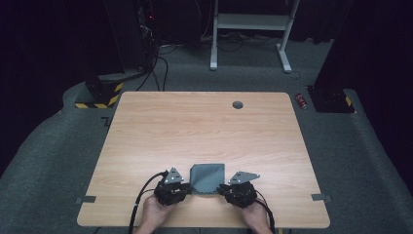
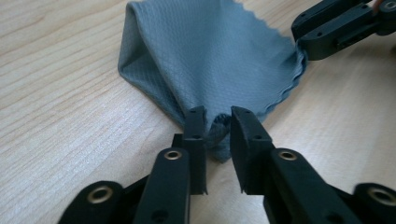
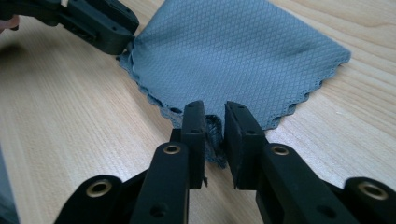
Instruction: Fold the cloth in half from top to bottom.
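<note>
A folded grey-blue cloth with a scalloped edge lies flat near the front edge of the wooden table. My left gripper sits at its front left corner, my right gripper at its front right corner. In the left gripper view a bunched cloth corner stands between the slightly parted jaws of my left gripper, with the right gripper at the far corner. In the right gripper view my right gripper is equally parted around a corner of the cloth, and the left gripper is at top left.
A grey round grommet is set in the table's far side. Tape tabs mark the left and right edges. On the carpet beyond lie a red can, a white desk frame and a black-yellow striped base.
</note>
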{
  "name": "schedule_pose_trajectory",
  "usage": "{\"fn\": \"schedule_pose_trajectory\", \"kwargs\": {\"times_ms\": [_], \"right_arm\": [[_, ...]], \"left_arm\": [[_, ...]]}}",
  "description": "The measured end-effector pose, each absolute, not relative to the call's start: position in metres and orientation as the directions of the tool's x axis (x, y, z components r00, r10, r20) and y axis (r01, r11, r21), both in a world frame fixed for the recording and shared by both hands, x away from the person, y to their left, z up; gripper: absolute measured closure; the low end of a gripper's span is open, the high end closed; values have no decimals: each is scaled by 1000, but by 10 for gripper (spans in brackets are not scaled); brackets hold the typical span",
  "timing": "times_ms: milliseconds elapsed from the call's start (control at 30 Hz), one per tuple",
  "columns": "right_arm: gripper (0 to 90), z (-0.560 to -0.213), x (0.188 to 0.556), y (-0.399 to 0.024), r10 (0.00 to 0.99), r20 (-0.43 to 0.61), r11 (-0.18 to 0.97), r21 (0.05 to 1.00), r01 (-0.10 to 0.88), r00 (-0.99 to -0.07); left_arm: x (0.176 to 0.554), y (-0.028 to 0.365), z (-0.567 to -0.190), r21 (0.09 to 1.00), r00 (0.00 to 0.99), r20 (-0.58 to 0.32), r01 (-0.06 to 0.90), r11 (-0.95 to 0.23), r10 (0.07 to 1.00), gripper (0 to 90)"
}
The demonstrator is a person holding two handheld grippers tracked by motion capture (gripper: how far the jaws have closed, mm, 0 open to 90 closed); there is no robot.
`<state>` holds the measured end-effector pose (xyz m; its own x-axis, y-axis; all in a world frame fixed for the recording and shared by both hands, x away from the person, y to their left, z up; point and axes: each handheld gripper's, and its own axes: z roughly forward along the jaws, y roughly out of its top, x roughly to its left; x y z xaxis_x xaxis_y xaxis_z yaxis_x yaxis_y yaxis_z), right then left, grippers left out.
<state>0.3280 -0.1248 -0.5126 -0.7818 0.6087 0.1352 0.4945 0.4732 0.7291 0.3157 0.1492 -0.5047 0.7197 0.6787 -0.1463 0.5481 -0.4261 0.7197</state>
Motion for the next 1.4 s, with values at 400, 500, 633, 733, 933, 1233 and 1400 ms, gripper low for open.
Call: {"fn": "schedule_pose_trajectory", "kwargs": {"times_ms": [400, 500, 633, 733, 933, 1233, 1400], "right_arm": [[799, -501, 332, -119, 623, 142, 446, 743, 498, -769], [804, -506, 335, -113, 627, 138, 454, 735, 503, -767], [805, -509, 333, -113, 626, 142, 463, 723, 512, -766], [805, -513, 329, -116, 621, 131, 487, 708, 511, -773], [795, -516, 326, -122, 627, 140, 479, 707, 520, -766], [794, -503, 343, -108, 646, 125, 445, 740, 505, -753], [795, -506, 351, -102, 654, 108, 458, 731, 506, -748]], "left_arm": [[330, 141, -494, 747, 728, -177, 537, -391, 663, 708], [333, 136, -500, 734, 730, -182, 547, -403, 659, 710], [330, 134, -510, 714, 733, -169, 552, -430, 659, 709], [325, 137, -515, 704, 729, -165, 559, -439, 664, 701], [323, 141, -510, 714, 727, -164, 554, -428, 666, 687], [346, 158, -493, 737, 656, -109, 557, -382, 747, 637], [357, 167, -499, 710, 613, -76, 587, -389, 786, 617]]}}
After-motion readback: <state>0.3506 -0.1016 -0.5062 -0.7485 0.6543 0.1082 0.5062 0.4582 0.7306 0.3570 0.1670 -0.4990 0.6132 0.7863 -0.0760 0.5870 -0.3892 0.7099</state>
